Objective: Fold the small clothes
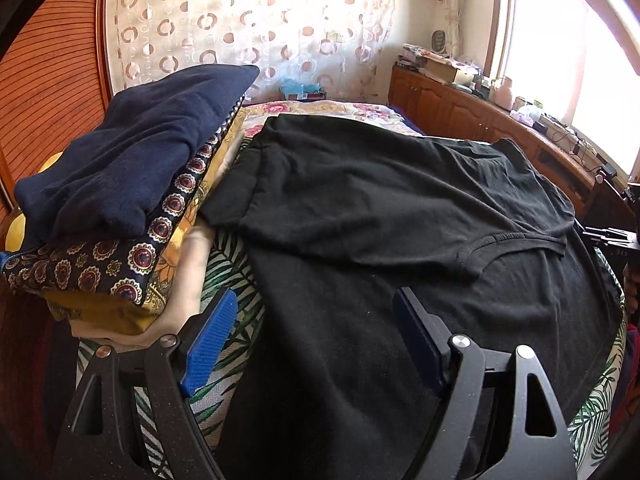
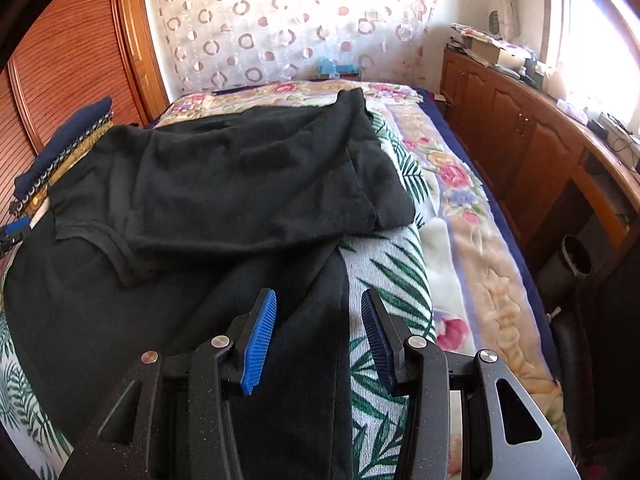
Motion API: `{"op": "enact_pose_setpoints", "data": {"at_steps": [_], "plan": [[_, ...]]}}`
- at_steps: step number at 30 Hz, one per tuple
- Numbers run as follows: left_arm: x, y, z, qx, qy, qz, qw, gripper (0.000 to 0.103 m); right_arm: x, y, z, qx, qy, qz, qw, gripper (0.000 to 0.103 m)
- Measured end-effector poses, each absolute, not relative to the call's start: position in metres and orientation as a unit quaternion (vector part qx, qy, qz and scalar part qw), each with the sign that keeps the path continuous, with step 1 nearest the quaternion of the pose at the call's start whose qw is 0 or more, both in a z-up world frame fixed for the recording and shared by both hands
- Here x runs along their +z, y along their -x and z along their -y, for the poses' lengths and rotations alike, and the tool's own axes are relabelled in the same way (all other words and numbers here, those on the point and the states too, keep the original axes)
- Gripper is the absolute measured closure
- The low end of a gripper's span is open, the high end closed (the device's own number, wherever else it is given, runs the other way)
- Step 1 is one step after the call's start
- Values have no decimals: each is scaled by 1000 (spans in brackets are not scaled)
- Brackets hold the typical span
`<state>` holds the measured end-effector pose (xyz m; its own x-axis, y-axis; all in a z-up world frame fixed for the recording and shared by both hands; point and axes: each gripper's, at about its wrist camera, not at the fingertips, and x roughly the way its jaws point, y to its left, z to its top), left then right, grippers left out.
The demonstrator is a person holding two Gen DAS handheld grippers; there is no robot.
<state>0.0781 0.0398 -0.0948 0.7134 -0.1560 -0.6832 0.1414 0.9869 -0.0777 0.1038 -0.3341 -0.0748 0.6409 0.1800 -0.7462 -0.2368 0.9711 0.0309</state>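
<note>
Two claws hover spread above a black T-shirt (image 1: pixel 400 208) half folded on the bed (image 2: pixel 460 200), left claw (image 1: pixel 316 340), right claw (image 2: pixel 320 344), folded clothes stack (image 1: pixel 120 208) beside, no legible writing.

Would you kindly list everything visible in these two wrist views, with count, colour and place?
black garment: one, black, spread on the bed, its far part folded back over itself
stack of folded clothes: one pile, navy on top, patterned and yellow below, left of the garment
leaf-print cover: one, white and green, under the garment
floral blanket: one, pastel, on the bed toward the right
wooden cabinets: one run, brown, along the right wall, cluttered top
curtain: one, pale with circles, behind the bed
left gripper: one, black with blue pads, open above the garment
right gripper: one, same colours, open at the garment's right edge
</note>
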Motion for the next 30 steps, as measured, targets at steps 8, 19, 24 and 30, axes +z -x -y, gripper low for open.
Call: {"op": "enact_pose_setpoints", "data": {"at_steps": [8,19,24,30], "plan": [[-99,-81,-38,-74,2,-383,921,22,-65,-89,347,129,53,-399,906,97],[-110,-94,-40,-64,-5,-418,906,22,-57,-92,352,114,24,-388,914,76],[-114,-98,-38,-59,-13,-433,899,22,-61,-117,359,94,-13,-388,917,58],[-114,-98,-36,-59,-15,-433,899,22,-73,-146,357,70,-32,-399,914,58]]}}
